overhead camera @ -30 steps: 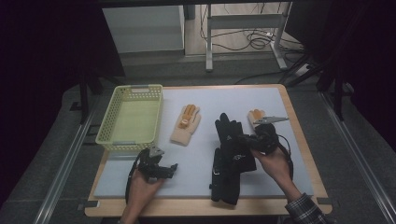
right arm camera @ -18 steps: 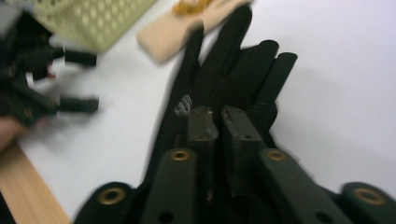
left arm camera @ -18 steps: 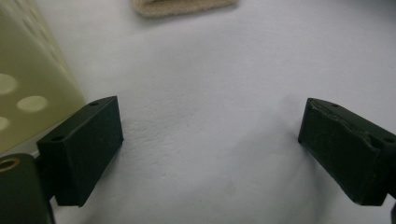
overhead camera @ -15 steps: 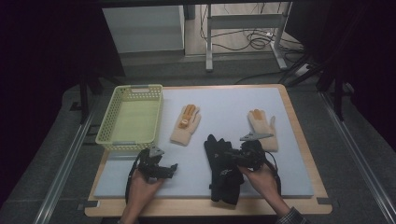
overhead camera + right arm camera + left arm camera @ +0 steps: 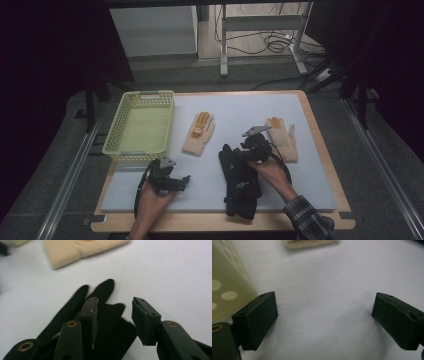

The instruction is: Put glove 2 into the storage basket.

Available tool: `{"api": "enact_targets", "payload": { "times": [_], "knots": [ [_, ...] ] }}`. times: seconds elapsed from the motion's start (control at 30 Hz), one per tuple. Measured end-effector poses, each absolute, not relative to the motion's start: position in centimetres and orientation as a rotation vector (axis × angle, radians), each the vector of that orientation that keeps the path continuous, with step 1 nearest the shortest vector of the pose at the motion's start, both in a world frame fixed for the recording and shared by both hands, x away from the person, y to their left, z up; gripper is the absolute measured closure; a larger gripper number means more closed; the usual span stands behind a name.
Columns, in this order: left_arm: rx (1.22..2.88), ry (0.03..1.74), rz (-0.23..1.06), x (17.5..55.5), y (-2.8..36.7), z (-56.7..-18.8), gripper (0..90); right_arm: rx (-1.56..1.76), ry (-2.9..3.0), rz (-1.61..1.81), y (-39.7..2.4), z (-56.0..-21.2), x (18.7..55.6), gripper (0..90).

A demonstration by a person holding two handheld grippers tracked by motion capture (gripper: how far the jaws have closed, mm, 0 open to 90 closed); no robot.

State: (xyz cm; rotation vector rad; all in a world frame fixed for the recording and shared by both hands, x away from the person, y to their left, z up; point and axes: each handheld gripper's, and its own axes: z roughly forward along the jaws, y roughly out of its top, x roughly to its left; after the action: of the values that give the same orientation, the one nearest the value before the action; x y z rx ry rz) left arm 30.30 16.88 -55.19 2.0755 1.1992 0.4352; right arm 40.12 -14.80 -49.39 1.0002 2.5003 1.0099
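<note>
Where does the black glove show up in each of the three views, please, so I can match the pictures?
High view: the black glove lies low and centre-right on the white mat, by the right gripper.
Left gripper view: it is not in this picture.
Right gripper view: it fills the lower left, fingers pointing up, beneath the open jaws, which have just been opening.
Shared landmark: the beige glove with orange patch, at the top edge in both gripper views.
</note>
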Motion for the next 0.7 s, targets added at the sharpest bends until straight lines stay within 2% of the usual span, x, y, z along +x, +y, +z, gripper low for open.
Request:
{"api": "enact_targets", "payload": {
  "times": [0.07,0.13,0.2,0.43,0.47,0.5,0.53,0.7],
  "knots": [
    [2.076,1.199,0.435,30.3,16.9,-55.2,6.7,1.103,2.531,0.996,-14.7,-50.3,41.5,59.9],
    [2.075,1.199,0.435,30.3,16.9,-55.2,6.7,1.22,2.586,1.052,-14.9,-51.3,42.5,82.5],
    [2.075,1.199,0.435,30.3,16.9,-55.2,6.7,1.239,2.57,1.079,-15.1,-51.1,42.4,85.9],
    [2.076,1.199,0.436,30.3,16.9,-55.2,6.7,1.191,2.445,0.976,-16.9,-48.3,40.5,84.4],
    [2.076,1.199,0.436,30.3,16.9,-55.2,6.7,1.174,2.431,0.941,-17.9,-48.5,40.3,76.8],
    [2.076,1.199,0.436,30.3,16.9,-55.2,6.7,1.174,2.431,0.941,-17.9,-48.5,40.3,76.8],
    [2.076,1.199,0.436,30.3,16.9,-55.2,6.7,1.17,2.427,0.948,-18.5,-48.5,40.1,69.3],
    [2.076,1.199,0.436,30.3,16.9,-55.2,6.7,1.047,2.478,1.085,-20.2,-47.6,37.7,64.9]
  ]
}}
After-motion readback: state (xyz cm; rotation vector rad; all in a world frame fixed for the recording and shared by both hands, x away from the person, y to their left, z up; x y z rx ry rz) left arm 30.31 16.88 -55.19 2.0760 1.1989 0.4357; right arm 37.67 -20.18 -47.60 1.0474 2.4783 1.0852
